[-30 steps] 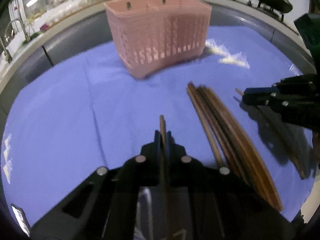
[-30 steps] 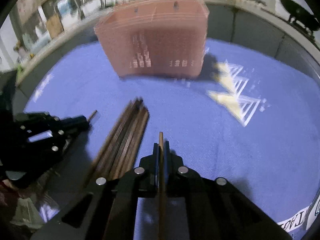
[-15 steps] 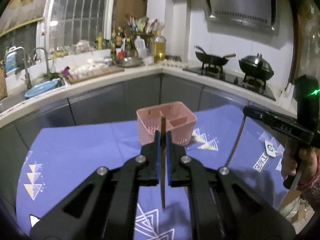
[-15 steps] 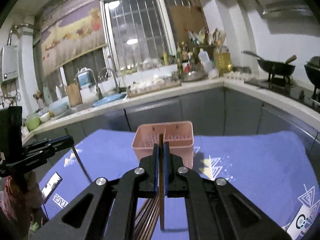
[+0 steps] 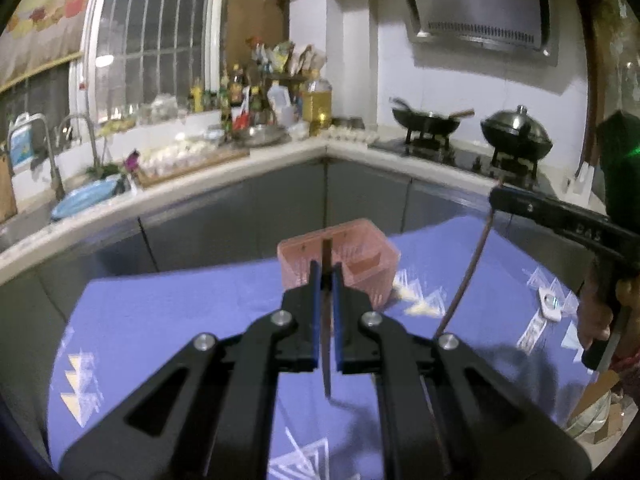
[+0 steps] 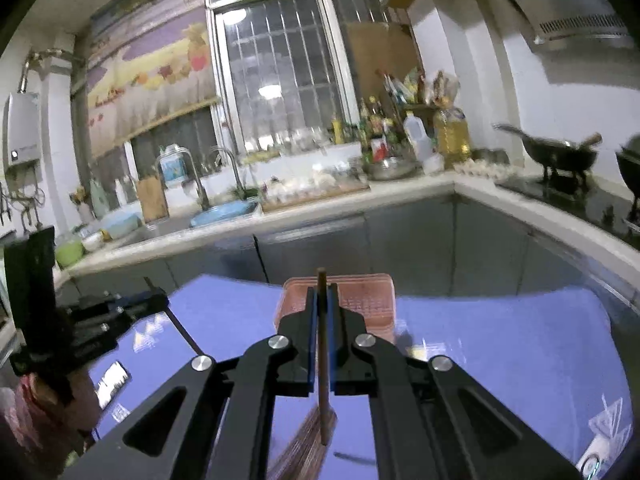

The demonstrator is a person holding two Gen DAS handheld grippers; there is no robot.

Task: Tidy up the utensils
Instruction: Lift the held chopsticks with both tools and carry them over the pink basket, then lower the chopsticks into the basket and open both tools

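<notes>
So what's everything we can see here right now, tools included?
basket: one, pink, slotted, on the far part of the cloth
tablecloth: one, purple with pale triangle prints, covering the table
held chopsticks: two, brown, one upright in the left gripper, one upright in the right gripper
loose chopsticks: a brown bundle, count unclear, on the cloth below the right gripper
woks: two, dark, on the stove at the right; one has a lid
oil bottle: one, yellow, on the counter corner
basin: one, blue, by the sink taps
range hood: one, grey, top right
left gripper: black, shut on a chopstick
right gripper: black, shut on a chopstick
hand: one, holding the right gripper's handle
</notes>
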